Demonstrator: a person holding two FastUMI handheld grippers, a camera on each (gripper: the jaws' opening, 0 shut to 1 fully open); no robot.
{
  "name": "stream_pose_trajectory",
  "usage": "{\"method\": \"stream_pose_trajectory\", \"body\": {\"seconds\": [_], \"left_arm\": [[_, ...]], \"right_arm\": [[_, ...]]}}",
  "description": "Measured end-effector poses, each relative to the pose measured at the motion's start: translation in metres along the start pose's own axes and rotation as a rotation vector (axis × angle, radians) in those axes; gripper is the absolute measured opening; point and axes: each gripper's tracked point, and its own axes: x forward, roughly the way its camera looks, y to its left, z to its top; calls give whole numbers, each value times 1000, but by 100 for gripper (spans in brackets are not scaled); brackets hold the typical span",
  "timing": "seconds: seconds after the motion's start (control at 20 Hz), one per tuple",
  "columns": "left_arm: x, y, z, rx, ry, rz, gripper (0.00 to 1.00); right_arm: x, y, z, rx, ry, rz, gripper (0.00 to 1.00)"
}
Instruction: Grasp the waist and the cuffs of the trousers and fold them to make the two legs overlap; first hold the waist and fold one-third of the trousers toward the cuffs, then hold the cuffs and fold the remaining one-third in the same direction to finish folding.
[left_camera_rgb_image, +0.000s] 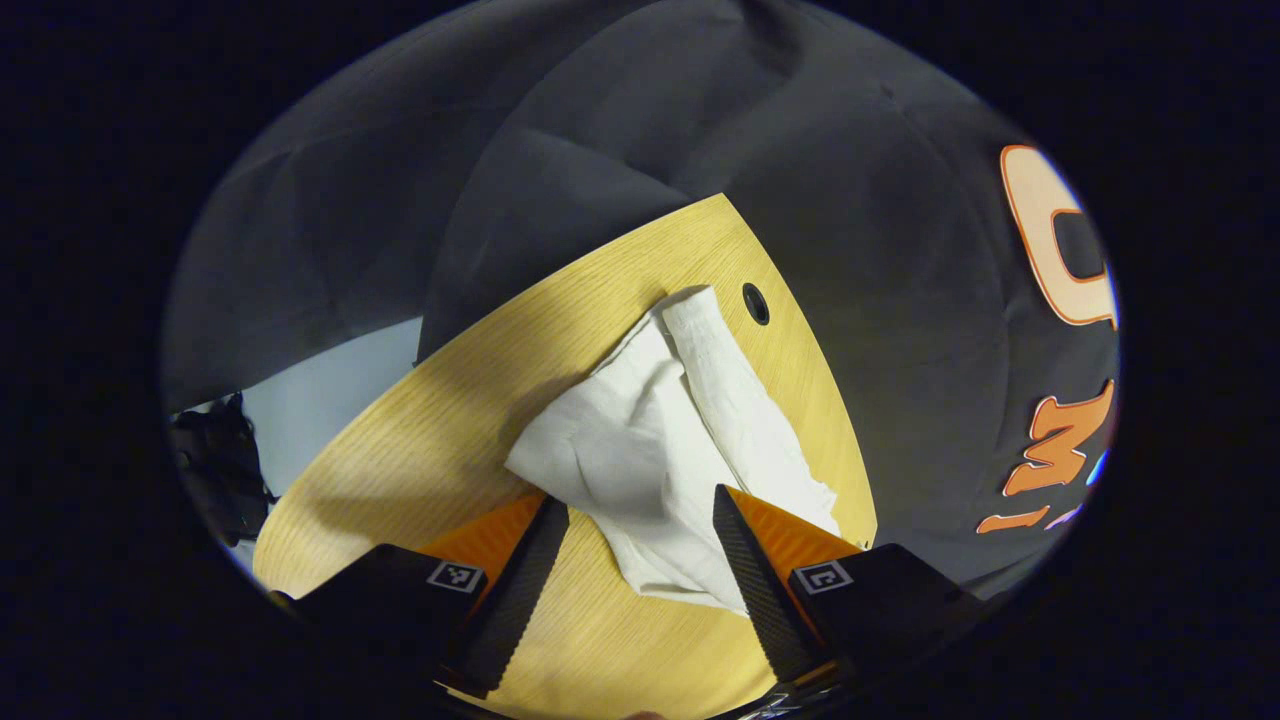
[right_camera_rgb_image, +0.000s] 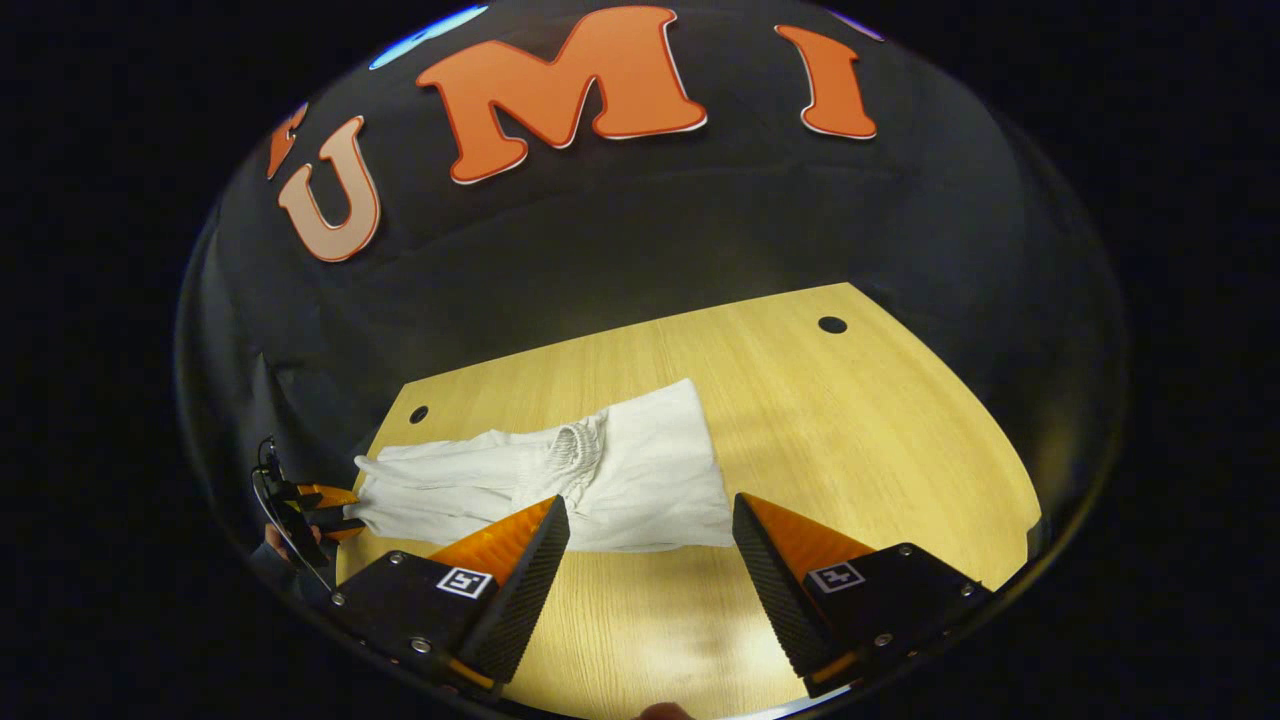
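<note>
White trousers (left_camera_rgb_image: 640, 430) lie crumpled on the wooden table (left_camera_rgb_image: 420, 440). In the left gripper view, my left gripper (left_camera_rgb_image: 640, 500) is open just above their near end, its fingers apart on either side of the cloth without pressing it. In the right gripper view the trousers (right_camera_rgb_image: 650, 480) stretch leftward in a long strip, with the gathered elastic waist (right_camera_rgb_image: 575, 440) folded over near the middle. My right gripper (right_camera_rgb_image: 650, 503) hangs open just in front of their right end and holds nothing. The left gripper (right_camera_rgb_image: 325, 510), held in a hand, sits at the trousers' far left end.
The table (right_camera_rgb_image: 880, 460) has small round holes (right_camera_rgb_image: 832, 324) (right_camera_rgb_image: 418, 413) (left_camera_rgb_image: 756, 303) near its back edge. Black cloth wall surrounds it closely. Bare wood extends to the right of the trousers. Pale floor (left_camera_rgb_image: 320, 390) and a dark object (left_camera_rgb_image: 215, 460) lie beyond the table's edge.
</note>
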Motion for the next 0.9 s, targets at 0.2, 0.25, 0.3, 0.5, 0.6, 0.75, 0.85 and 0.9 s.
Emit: {"method": "stream_pose_trajectory", "body": {"seconds": [0.2, 0.25, 0.3, 0.5, 0.6, 0.75, 0.85, 0.9], "left_arm": [[9, 6, 2, 4, -11, 35, 64], [11, 5, 4, 2, -16, 40, 49], [15, 7, 3, -2, -14, 51, 34], [16, 2, 7, -11, -57, 55, 12], [6, -9, 9, 12, -74, 36, 9], [-7, -33, 14, 81, -118, 3, 9], [-17, -50, 13, 129, -138, 0, 8], [-23, -61, 12, 146, -148, -10, 9]], "right_arm": [[-27, -35, 4, 49, -34, -41, 99], [-33, -43, 4, 52, -41, -59, 99], [-36, -49, 1, 63, -49, -76, 99], [-60, -67, 1, 178, -91, -69, 98], [-67, -80, -3, 194, -107, -96, 98], [-74, -95, -9, 174, -105, -134, 98], [-74, -97, -11, 166, -101, -134, 98], [-73, -96, -10, 165, -102, -126, 98]]}}
